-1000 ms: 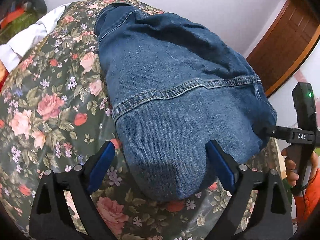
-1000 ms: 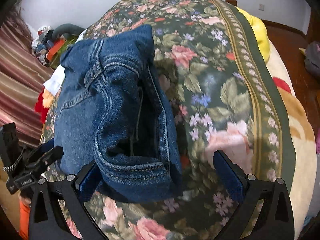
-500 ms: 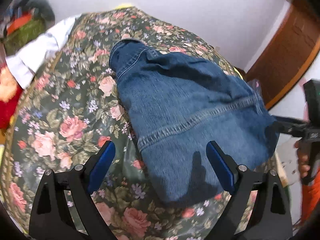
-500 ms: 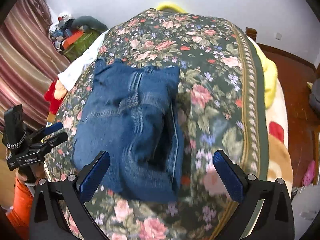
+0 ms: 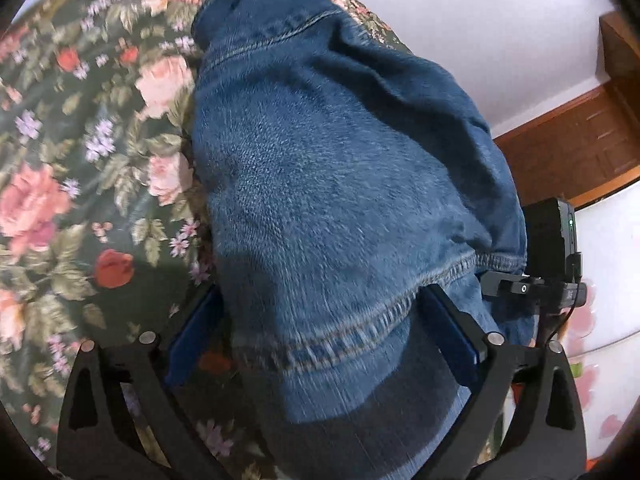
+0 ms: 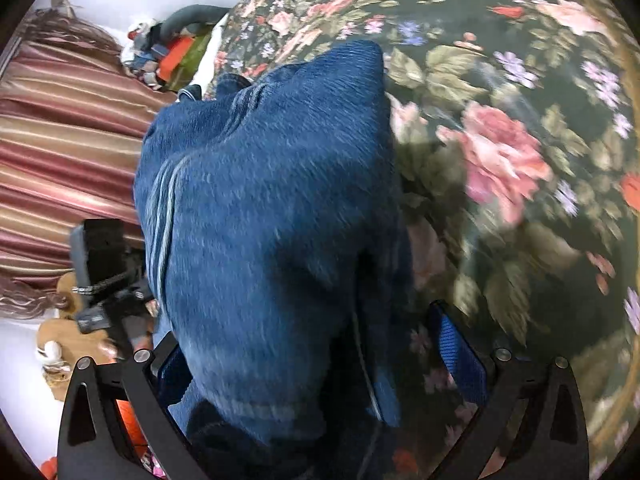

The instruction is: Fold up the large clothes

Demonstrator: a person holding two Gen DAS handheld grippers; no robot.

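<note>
A folded blue denim garment point(image 5: 340, 184) lies on the floral bedspread point(image 5: 80, 168). My left gripper point(image 5: 320, 332) is open, its blue-padded fingers standing on either side of the garment's near end, which fills the gap between them. In the right wrist view the same denim point(image 6: 272, 216) runs between the spread fingers of my right gripper point(image 6: 320, 352), which is open too. The other gripper shows at the garment's edge in each view point(image 5: 536, 292) point(image 6: 108, 300). Both views are motion-blurred.
The dark floral bedspread point(image 6: 520, 140) stretches to the right of the denim. A striped curtain point(image 6: 64, 140) and a pile of toys and clothes point(image 6: 168, 52) lie beyond the bed. A white wall and wooden door point(image 5: 580, 152) stand at the right.
Both grippers pulled back and up half a second ago, then came down close again; the denim now lies between the fingers of each. The garment has stayed folded on the bed.
</note>
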